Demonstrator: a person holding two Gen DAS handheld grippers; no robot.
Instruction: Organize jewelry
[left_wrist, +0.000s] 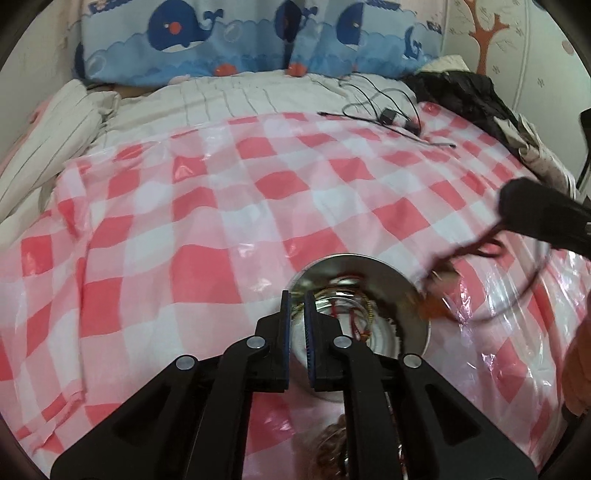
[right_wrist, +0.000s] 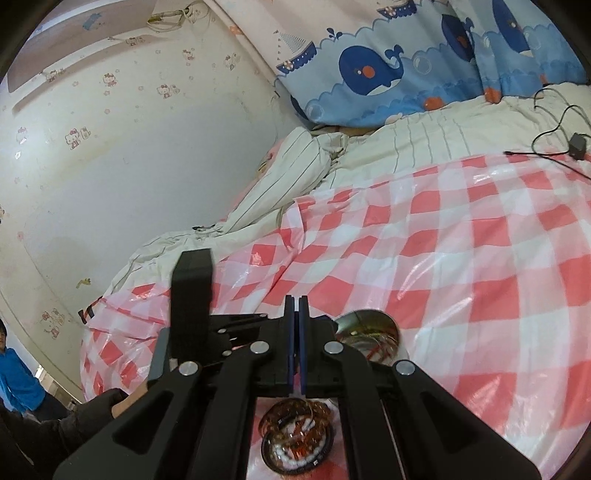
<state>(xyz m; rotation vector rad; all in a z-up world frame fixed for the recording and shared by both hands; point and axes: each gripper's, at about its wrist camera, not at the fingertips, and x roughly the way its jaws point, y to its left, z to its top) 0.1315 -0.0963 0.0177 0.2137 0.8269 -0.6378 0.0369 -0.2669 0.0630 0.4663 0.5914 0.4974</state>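
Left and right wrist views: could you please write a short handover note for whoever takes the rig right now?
Left gripper: closed on the rim of the silver-rimmed jar, steadying it on the checked cloth.
Right gripper: shut, a dark red cord dangling from it just right of the jar; blurred.
Done: red strings and gold chains already lie in the jar.
Left: drop the cord in, then probably deal with the beaded bracelets piled in the dish nearest you.
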